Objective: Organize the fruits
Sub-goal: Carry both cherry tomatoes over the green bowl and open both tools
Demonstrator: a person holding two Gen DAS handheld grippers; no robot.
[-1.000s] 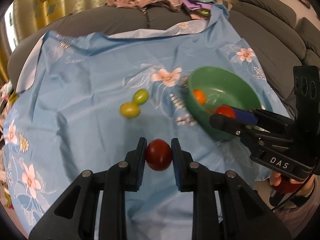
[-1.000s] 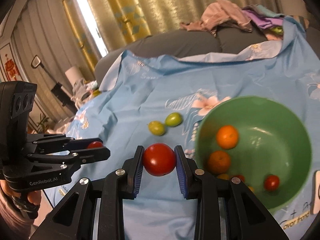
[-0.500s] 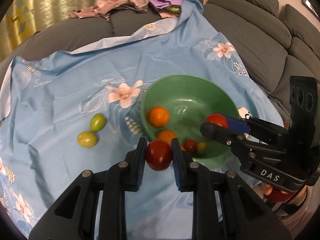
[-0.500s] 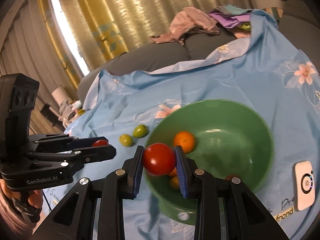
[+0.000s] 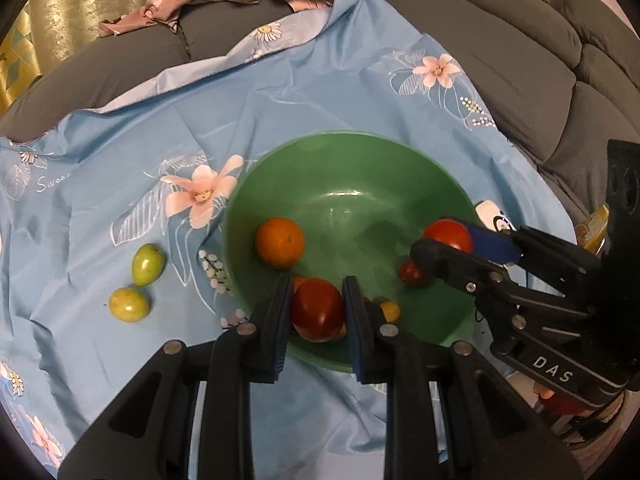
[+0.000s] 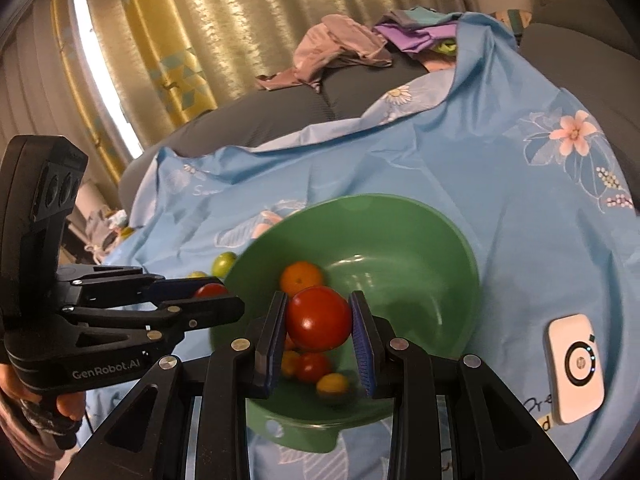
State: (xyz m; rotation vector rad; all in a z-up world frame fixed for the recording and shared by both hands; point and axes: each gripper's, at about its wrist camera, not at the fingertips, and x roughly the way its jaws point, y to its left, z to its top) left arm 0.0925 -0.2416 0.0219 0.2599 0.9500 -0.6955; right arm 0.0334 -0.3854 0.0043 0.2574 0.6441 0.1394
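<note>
Both over the bowl (image 5: 348, 148) near the sofa's front edge. Left hand-held gripper (image 5: 316, 312) clamped on dark tomato (image 5: 318, 309); right hand-held gripper (image 6: 319, 322) clamped on red tomato (image 6: 319, 318). Advisable: lower close to the fruit inside, release one at a time, avoid bruising.

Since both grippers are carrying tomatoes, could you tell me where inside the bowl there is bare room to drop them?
The round green plastic bowl is bare across its far half, beyond the orange mandarin. The near side is crowded with small fruits.
</note>
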